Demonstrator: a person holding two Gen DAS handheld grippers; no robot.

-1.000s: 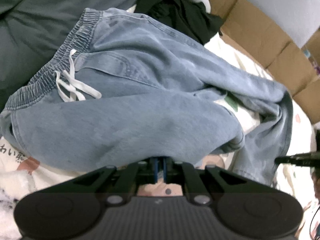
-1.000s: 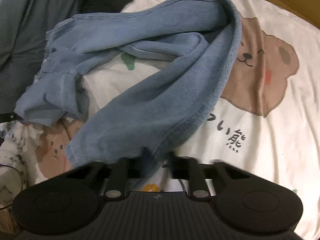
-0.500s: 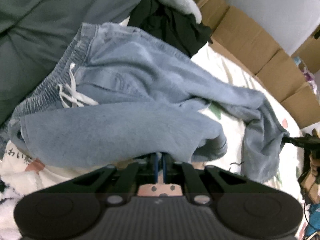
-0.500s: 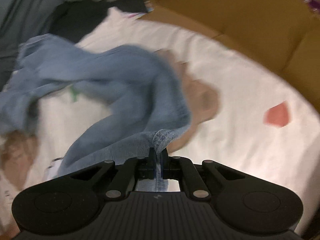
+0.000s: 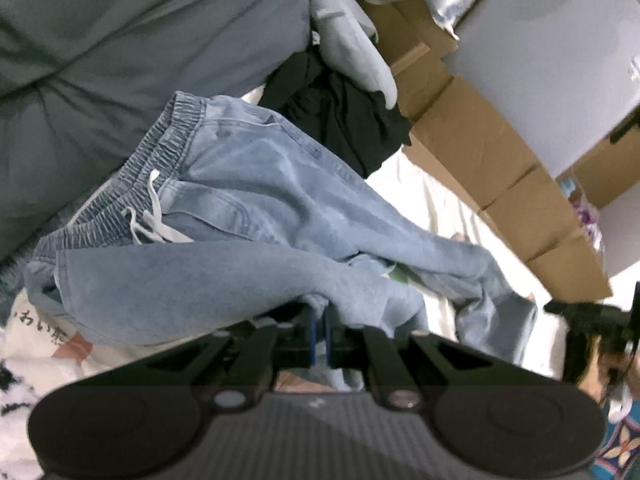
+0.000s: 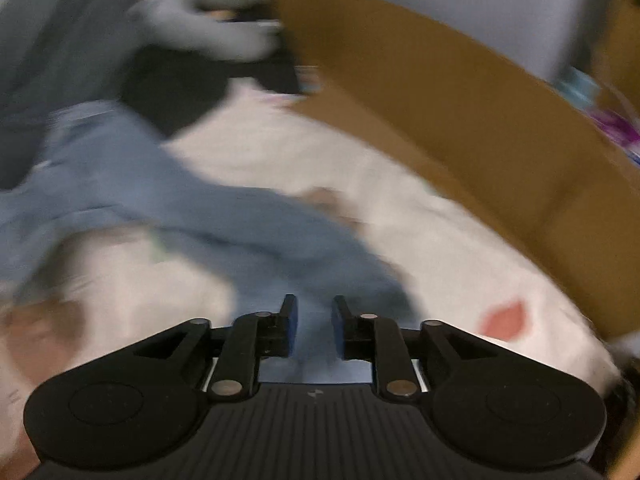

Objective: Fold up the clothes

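left gripper (image 5: 319,322) pinching jeans (image 5: 256,216), right gripper (image 6: 313,320) opening, denim seemingly still between jaws

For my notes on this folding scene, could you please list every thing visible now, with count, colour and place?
jeans: one, light blue, spread on the bedsheet, one fold pinched by the left gripper
drawstring: one, white, at the waistband
bedsheet: one, white with bear print, under the jeans
duvet: one, grey-green, far left
black garment: one, beyond the jeans
cardboard boxes: several, brown, along the right edge
left gripper: black, shut on the jeans
right gripper: black, jaws opening, denim behind the gap, pads apart
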